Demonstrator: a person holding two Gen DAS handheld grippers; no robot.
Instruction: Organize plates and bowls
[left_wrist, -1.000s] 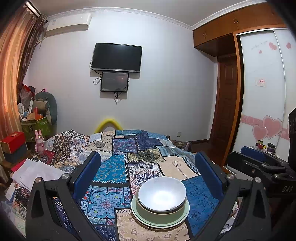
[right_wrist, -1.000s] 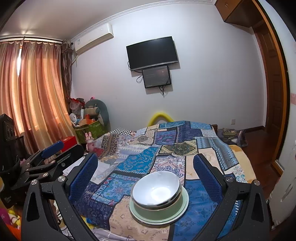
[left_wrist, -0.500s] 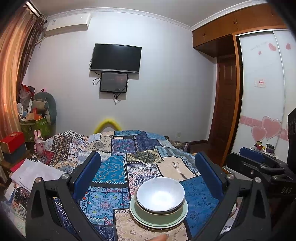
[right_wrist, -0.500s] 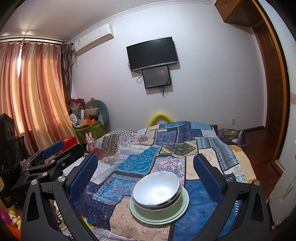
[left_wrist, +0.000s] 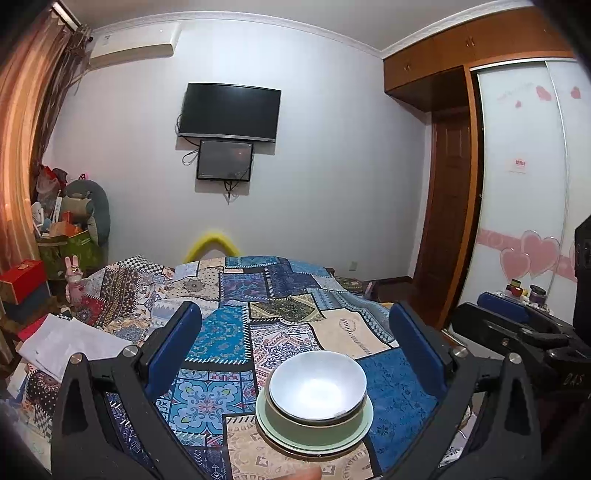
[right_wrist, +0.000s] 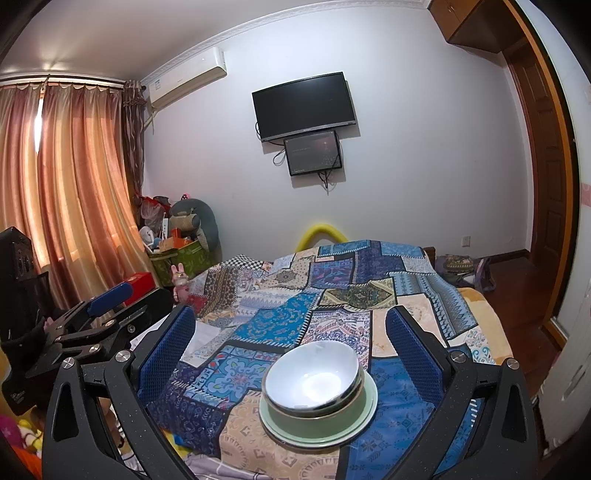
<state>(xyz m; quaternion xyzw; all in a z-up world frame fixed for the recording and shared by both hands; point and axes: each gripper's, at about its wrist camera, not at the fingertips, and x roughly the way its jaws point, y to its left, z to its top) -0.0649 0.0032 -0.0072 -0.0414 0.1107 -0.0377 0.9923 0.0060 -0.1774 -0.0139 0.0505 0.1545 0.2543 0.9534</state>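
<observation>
Both claws hang open and empty above the near end of a bed, their blue-padded fingers spread wide. Seen from the left gripper (left_wrist: 295, 354), the stack of dishes sits between and just beyond its fingers, slightly right of centre. The right gripper (right_wrist: 291, 350) frames the same stack, also slightly right of centre. Neither claw touches anything.

The stack rests on a patchwork bedspread (left_wrist: 229, 332) of blue, cream and red squares. At the bottom lies a pale green plate (left_wrist: 314, 441). On it stands a green bowl (left_wrist: 314, 424), and nested inside that is a white bowl (left_wrist: 317, 382) with a dark rim line. The pieces sit upright and roughly centred, widest at the bottom, which is likely why the pile looks steady on soft bedding. No other dishes show on the bed, so the sorting appears finished or nearly so, with the claws held back and clear of the pile.

Each claw also appears at the edge of the other's view, well apart from the stack. White paper (left_wrist: 70, 343) lies on the bed at the left. On the far wall hang a dark television (left_wrist: 229, 112) and a smaller screen (left_wrist: 225, 160) below it. Orange curtains (right_wrist: 62, 192) cover the left side, and a wooden door (left_wrist: 450, 221) stands at the right.
</observation>
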